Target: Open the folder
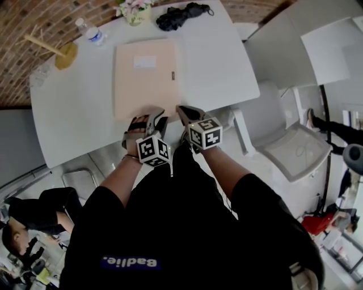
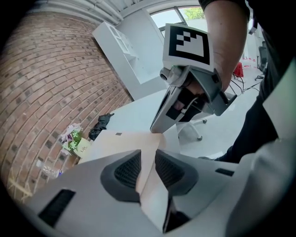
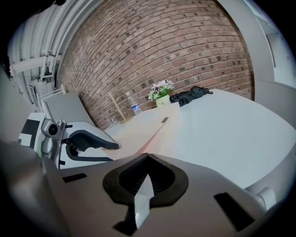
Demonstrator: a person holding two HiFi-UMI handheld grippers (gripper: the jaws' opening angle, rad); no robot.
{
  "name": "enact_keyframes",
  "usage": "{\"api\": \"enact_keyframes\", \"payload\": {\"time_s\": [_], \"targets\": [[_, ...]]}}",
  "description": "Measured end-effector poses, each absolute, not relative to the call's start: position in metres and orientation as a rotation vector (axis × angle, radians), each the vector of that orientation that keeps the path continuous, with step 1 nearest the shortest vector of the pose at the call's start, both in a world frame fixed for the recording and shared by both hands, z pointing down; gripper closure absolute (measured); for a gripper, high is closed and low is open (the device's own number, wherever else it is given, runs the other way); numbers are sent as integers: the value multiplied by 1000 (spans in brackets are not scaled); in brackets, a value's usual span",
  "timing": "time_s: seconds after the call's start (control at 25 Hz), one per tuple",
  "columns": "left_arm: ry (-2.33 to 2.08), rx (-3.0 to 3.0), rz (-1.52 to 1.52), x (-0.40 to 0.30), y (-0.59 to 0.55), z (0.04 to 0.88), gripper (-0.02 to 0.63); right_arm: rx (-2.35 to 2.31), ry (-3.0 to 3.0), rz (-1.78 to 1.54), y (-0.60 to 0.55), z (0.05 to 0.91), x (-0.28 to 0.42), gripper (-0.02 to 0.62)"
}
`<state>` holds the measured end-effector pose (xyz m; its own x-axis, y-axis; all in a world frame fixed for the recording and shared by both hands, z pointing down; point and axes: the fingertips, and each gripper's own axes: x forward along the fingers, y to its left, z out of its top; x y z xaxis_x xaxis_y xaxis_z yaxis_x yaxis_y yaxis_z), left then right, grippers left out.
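Note:
A peach folder (image 1: 144, 79) lies shut-looking on the white table (image 1: 68, 113), with a white label near its far end. Both grippers are at its near edge. My left gripper (image 1: 150, 118) stands with its jaws a little apart, and the folder's edge (image 2: 115, 143) runs up between the pads without being pressed. My right gripper (image 1: 181, 109) is at the near right corner, shut on a thin sheet of the folder (image 3: 148, 125), whose cover is raised slightly there. In the right gripper view the left gripper (image 3: 113, 153) shows at the left with its fingers apart.
At the table's far end stand a water bottle (image 1: 91, 33), a small flower pot (image 1: 135, 11), a black bundle (image 1: 181, 16) and a yellow object with a stick (image 1: 65, 55). A white chair (image 1: 283, 130) stands to the right. A brick wall lies beyond.

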<state>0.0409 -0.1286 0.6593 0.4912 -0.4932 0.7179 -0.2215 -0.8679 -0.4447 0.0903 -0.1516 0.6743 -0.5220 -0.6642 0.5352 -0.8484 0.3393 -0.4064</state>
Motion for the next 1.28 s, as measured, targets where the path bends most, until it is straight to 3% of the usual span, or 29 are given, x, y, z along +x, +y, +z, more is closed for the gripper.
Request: {"api": "enact_keyframes", "payload": {"time_s": [0.52,1.28], "targets": [[743,-2525,-1225,33,-134,633,588,1330,-2305,898,-152,675,86,568],[1196,-2687,-855,-21,-154,549,591,1310,-2246,836,-153,673,83,568]]}}
